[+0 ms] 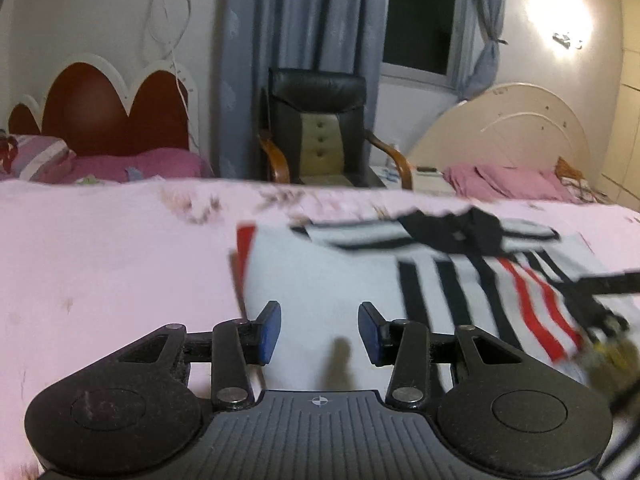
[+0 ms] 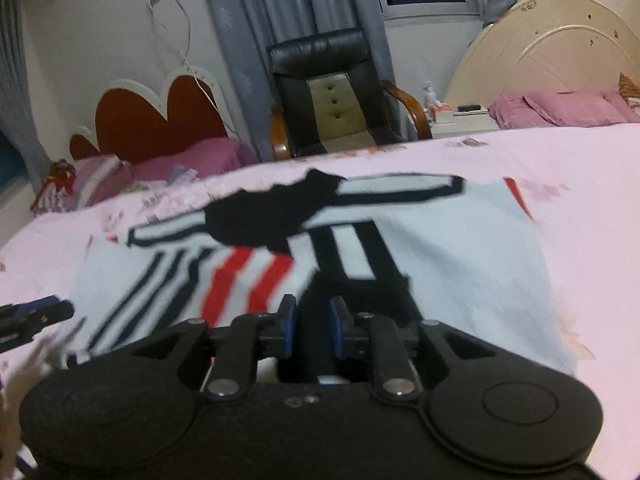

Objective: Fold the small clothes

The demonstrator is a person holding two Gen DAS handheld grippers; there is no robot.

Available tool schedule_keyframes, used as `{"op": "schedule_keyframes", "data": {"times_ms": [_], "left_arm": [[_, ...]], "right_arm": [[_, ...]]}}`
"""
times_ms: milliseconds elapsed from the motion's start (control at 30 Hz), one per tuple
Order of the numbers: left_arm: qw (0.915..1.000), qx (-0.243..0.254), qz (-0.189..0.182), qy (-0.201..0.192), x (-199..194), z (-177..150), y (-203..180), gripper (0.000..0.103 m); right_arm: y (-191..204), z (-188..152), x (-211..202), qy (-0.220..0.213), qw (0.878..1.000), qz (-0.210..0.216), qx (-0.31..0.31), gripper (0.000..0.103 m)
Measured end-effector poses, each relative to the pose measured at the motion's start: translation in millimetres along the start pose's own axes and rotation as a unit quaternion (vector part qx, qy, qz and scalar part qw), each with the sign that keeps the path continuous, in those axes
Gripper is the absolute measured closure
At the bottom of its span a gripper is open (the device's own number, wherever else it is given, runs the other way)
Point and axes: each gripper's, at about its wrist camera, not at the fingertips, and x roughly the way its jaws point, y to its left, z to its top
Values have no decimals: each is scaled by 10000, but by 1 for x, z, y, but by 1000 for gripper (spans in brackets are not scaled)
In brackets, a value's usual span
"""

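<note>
Item: small shirt (image 1: 352,280), white with black and red stripes and a black collar, lying spread flat on the pink bed sheet (image 1: 100,272), collar toward the far edge. In the left wrist view its plain white half sits straight ahead of me; the striped half runs off to the right.

My left gripper (image 1: 319,330): blue-padded jaws set partly open above the white cloth, nothing between them, nothing held.

My right gripper (image 2: 311,326): jaws only narrowly apart, over the shirt's near edge at a black stripe. A dark band shows in the gap; whether the pads press on the cloth I cannot tell. No earlier picture to compare.

Cross-sightings: the right gripper's dark tip enters the left wrist view at the right edge, over the stripes; the left one shows at the left edge of the right wrist view, beside the shirt.

Surroundings, beyond the bed: black leather armchair (image 2: 332,92) with wooden arms, grey curtains (image 1: 304,12), a red scalloped headboard (image 1: 104,116), a cream arched headboard (image 2: 556,44), pink pillows (image 2: 560,110), a dark window (image 1: 420,12).
</note>
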Motion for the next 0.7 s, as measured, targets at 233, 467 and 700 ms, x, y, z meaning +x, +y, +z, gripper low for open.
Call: {"op": "schedule_keyframes", "data": {"times_ms": [233,467,700], "left_arm": [[9993,315,79,187,60,29,6,60],[9991,261,144,285,84,22,21,57],[9993,364,-56,9,62,24,-13,55]], "right_arm": [[28,12,49,194,9989,334,-253,89],[32,12,70,173,9990,201,-355,90],[59,25,62,-98,9974,491,-527,85]]}}
